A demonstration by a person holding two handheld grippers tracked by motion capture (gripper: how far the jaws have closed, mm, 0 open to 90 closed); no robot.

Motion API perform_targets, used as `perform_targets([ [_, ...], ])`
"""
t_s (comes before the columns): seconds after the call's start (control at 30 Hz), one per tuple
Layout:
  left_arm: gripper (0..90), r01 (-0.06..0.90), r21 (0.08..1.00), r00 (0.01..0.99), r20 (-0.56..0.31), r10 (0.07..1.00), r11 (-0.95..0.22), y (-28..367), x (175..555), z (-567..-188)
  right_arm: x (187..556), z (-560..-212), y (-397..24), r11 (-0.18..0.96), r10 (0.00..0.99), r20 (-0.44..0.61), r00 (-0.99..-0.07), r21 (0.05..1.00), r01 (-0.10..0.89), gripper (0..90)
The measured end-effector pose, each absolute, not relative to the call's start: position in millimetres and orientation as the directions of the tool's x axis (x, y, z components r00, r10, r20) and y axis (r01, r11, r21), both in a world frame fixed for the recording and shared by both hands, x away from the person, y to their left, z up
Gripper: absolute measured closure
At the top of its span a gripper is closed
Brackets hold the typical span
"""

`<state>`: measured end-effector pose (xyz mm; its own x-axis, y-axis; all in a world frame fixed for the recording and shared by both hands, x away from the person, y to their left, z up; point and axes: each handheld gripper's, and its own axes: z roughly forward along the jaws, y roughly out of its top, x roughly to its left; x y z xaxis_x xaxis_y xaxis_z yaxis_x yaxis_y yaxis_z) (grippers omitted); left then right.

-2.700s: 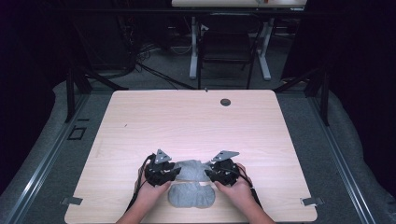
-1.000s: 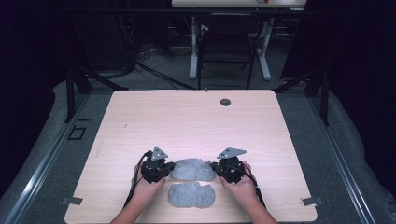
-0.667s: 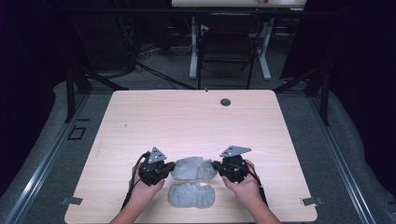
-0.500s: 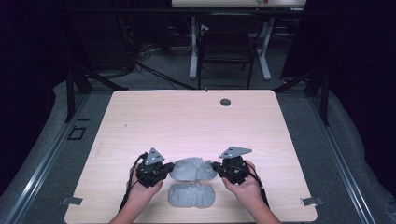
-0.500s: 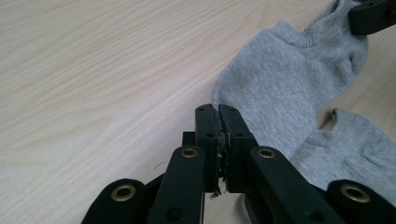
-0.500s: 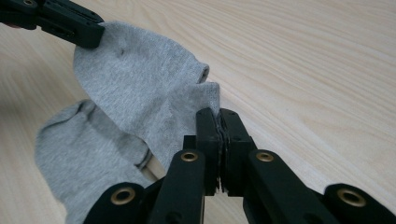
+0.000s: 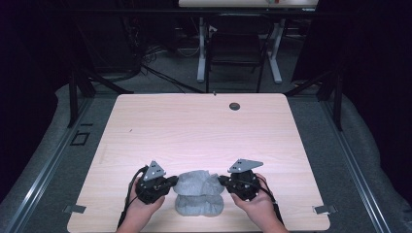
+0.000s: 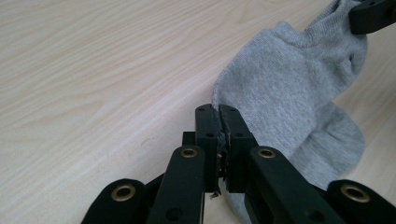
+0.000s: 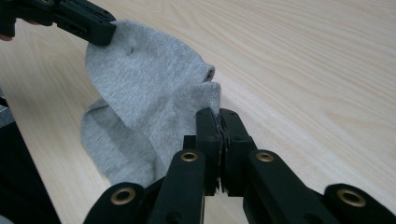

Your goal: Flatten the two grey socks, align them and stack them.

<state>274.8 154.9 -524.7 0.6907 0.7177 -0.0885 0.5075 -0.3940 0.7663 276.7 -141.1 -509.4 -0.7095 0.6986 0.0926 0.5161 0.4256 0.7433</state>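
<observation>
A grey sock (image 7: pixel 197 183) hangs stretched between my two grippers, lifted a little above the table near its front edge. A second grey sock (image 7: pixel 199 206) lies flat on the wood just below it. My left gripper (image 7: pixel 173 183) is shut on the left edge of the lifted sock (image 8: pixel 285 88), its jaws pinching the fabric (image 8: pixel 219 122). My right gripper (image 7: pixel 221 181) is shut on the sock's right edge, at the cuff (image 9: pixel 154 88); the pinch sits at its tips (image 9: pixel 218 122). Each gripper view shows the other gripper's jaw on the far end of the sock.
The light wooden table (image 7: pixel 204 131) has a round cable hole (image 7: pixel 234 106) near its far edge. Tape marks (image 7: pixel 324 209) sit at the front corners. A chair (image 7: pixel 236 48) and desk legs stand on the floor beyond the table.
The upper sock has been peeled off the lower one and raised. Both grippers moved up and slightly away from the front edge, keeping their grip.
</observation>
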Motion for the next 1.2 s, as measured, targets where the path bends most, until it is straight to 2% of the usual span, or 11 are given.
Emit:
perform_targets([
  [0.53, 87.4, 0.517, 0.767, 0.701, -0.125, 0.702, -0.379, 164, 245, -532, 248, -516, -140, 0.438, 0.67, 0.111, -0.734, 0.739, 0.511, 87.8],
  [1.2, 87.4, 0.537, 0.727, 0.713, -0.12, 0.691, -0.428, 155, 243, -552, 248, -536, -146, 0.445, 0.675, 0.145, -0.723, 0.703, 0.556, 87.6],
])
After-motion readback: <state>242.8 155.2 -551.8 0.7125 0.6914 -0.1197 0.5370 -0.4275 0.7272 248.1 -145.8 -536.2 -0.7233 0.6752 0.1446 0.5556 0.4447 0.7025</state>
